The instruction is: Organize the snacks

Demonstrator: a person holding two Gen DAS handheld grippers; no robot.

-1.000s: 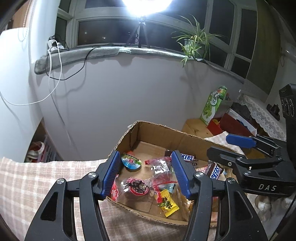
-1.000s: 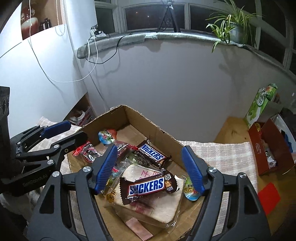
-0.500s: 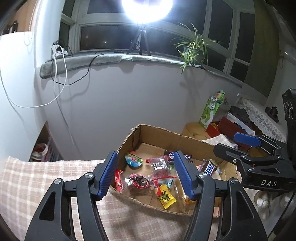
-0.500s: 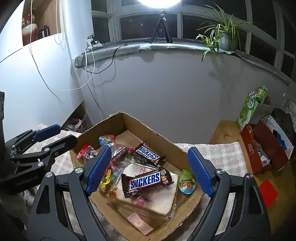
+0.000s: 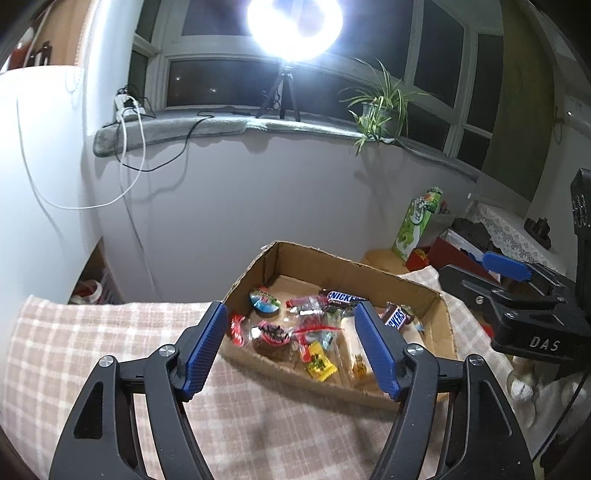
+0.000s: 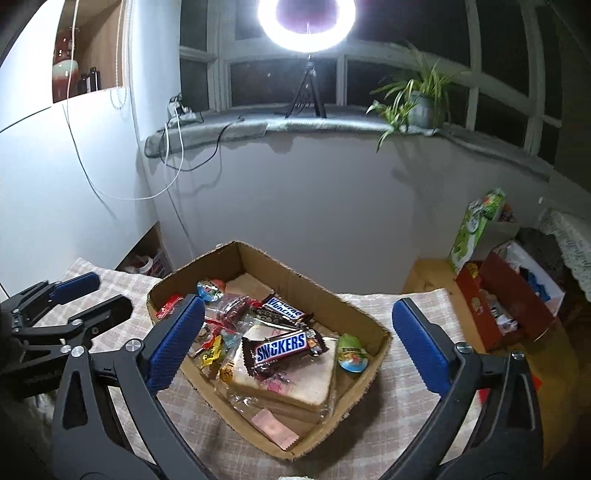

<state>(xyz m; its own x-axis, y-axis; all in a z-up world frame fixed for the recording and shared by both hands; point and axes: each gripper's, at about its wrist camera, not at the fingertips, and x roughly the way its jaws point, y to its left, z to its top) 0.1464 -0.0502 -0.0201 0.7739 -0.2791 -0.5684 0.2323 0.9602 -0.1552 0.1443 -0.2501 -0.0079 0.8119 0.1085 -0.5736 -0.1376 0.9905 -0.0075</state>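
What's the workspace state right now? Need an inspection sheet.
Surface: checked cloth under everything.
Job's things: cardboard box holds two Snickers bars, wrapped bread, small candies.
Clutter: red box and green carton beside the table.
Grippers: left gripper and right gripper, jaws have just been opening, nothing between them.
Cables: white cable and black one hang from the windowsill.
Surroundings: ring light, potted plant.

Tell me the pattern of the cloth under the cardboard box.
Beige-and-white check; the cloth shows best in the left wrist view.
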